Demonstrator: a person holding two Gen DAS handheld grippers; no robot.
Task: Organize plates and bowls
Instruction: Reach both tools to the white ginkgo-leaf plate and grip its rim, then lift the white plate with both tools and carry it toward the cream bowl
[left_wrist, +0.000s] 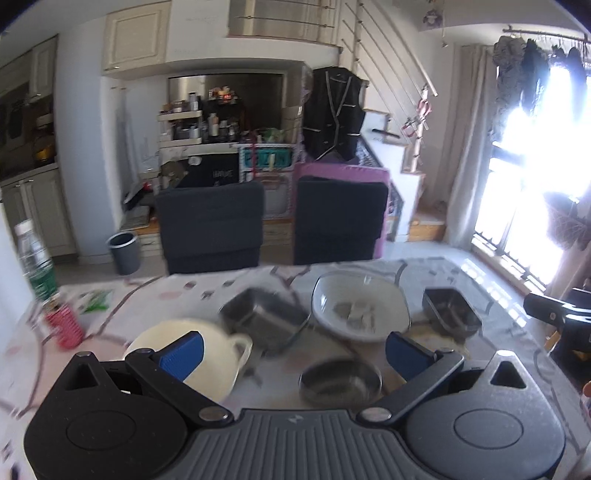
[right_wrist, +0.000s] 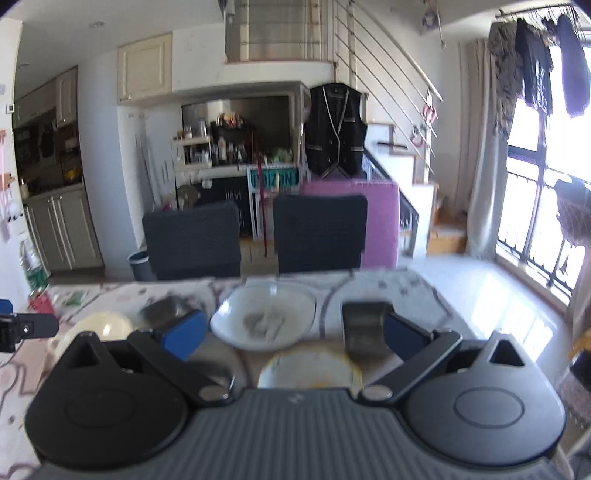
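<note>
Both our left gripper (left_wrist: 293, 349) and right gripper (right_wrist: 293, 334) hover spread wide and empty over crowded dishes, so reaching the white plate (left_wrist: 360, 306) mid-table risks knocking the steel bowl (left_wrist: 340, 380).

Patterned table (left_wrist: 155, 295) with bowls (left_wrist: 360, 308), trays (left_wrist: 264, 321).
</note>
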